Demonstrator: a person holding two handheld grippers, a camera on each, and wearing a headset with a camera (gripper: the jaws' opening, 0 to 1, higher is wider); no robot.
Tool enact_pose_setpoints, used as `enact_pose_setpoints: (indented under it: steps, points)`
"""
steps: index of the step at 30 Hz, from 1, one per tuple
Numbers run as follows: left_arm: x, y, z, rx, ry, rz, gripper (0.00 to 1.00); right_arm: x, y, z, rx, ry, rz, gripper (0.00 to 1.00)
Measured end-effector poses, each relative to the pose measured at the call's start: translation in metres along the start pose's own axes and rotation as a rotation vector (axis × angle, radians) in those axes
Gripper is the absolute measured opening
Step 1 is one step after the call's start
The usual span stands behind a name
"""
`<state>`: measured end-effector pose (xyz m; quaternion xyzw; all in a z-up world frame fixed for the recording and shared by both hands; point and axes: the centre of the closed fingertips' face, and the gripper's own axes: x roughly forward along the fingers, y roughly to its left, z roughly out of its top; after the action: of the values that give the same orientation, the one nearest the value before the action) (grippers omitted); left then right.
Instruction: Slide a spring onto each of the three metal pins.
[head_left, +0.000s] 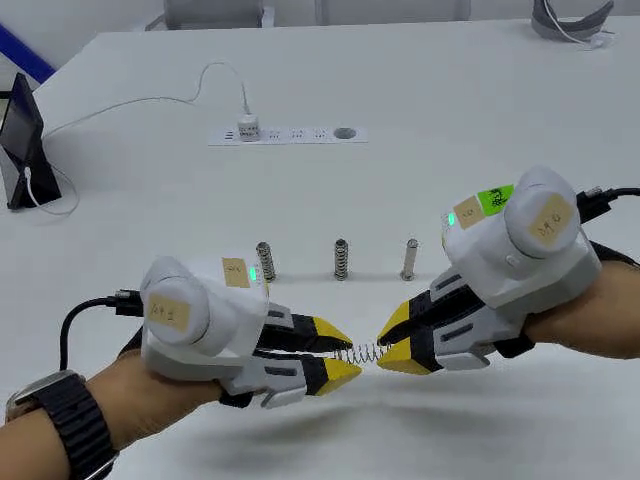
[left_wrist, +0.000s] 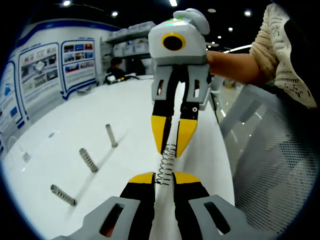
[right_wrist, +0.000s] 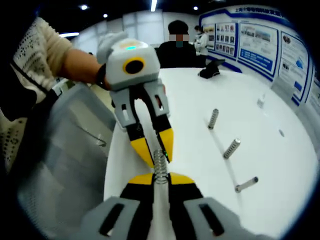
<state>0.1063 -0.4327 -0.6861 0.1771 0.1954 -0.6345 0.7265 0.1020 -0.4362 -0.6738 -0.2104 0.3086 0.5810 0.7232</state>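
Note:
Three upright metal pins stand in a row on the white table (head_left: 450, 90). The left pin (head_left: 265, 261) and the middle pin (head_left: 341, 259) each wear a spring. The right pin (head_left: 409, 258) is bare. In front of them a loose spring (head_left: 362, 352) hangs level between the two grippers. My left gripper (head_left: 337, 353) is shut on its left end, and my right gripper (head_left: 397, 342) is shut on its right end. The left gripper view has the spring (left_wrist: 166, 162) running from my own jaws to the right gripper (left_wrist: 171, 140). The bare pin (right_wrist: 246, 184) lies nearest in the right gripper view.
A white power strip (head_left: 290, 134) with a plugged charger (head_left: 247, 127) and cable lies behind the pins. A dark tablet (head_left: 20, 140) stands at the left edge. A grey mesh chair (left_wrist: 270, 165) sits beside the table's near edge.

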Motion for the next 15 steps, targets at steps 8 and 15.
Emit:
enact_pose_setpoints:
  steps: [8,15]
  points:
    - [0.001,-0.002,-0.001,0.010,0.010,-0.006,0.12,-0.003,0.001,0.009,0.010,-0.038,0.006,0.12]
    - [0.001,-0.003,0.001,0.012,0.005,-0.010,0.11,-0.007,0.002,0.028,0.003,-0.096,0.001,0.12]
